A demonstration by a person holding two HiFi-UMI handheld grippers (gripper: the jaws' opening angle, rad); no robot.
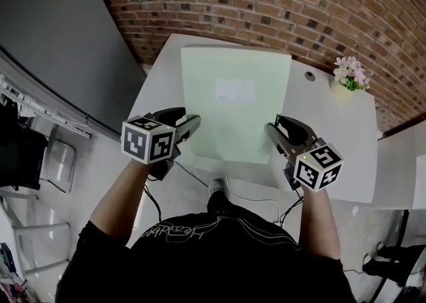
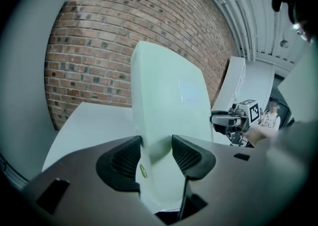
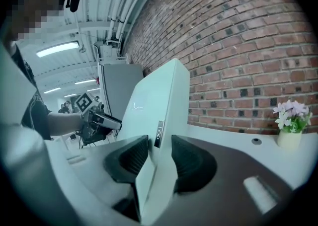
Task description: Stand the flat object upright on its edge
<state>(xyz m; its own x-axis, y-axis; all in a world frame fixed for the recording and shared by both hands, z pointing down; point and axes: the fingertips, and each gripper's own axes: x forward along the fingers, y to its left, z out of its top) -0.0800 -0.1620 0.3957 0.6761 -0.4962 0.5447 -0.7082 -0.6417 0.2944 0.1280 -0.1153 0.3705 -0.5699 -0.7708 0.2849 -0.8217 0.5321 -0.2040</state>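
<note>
The flat object is a pale green box (image 1: 234, 105) with a white label on its broad face. It is held over the white table (image 1: 333, 115), and its broad face is turned up toward the head view. My left gripper (image 1: 190, 122) is shut on its left edge near the lower corner. My right gripper (image 1: 276, 128) is shut on its right edge at about the same height. In the left gripper view the box (image 2: 169, 101) rises from between the pads (image 2: 186, 153) and leans toward the brick wall. The right gripper view shows its thin side (image 3: 171, 101) between the pads (image 3: 186, 158). Whether its lower edge rests on the table is hidden.
A small pot of pink flowers (image 1: 351, 74) stands at the table's far right corner, near a round cable hole (image 1: 309, 76). A brick wall (image 1: 266, 2) runs behind the table. A dark grey panel (image 1: 53, 42) and a chair (image 1: 56, 162) are to the left.
</note>
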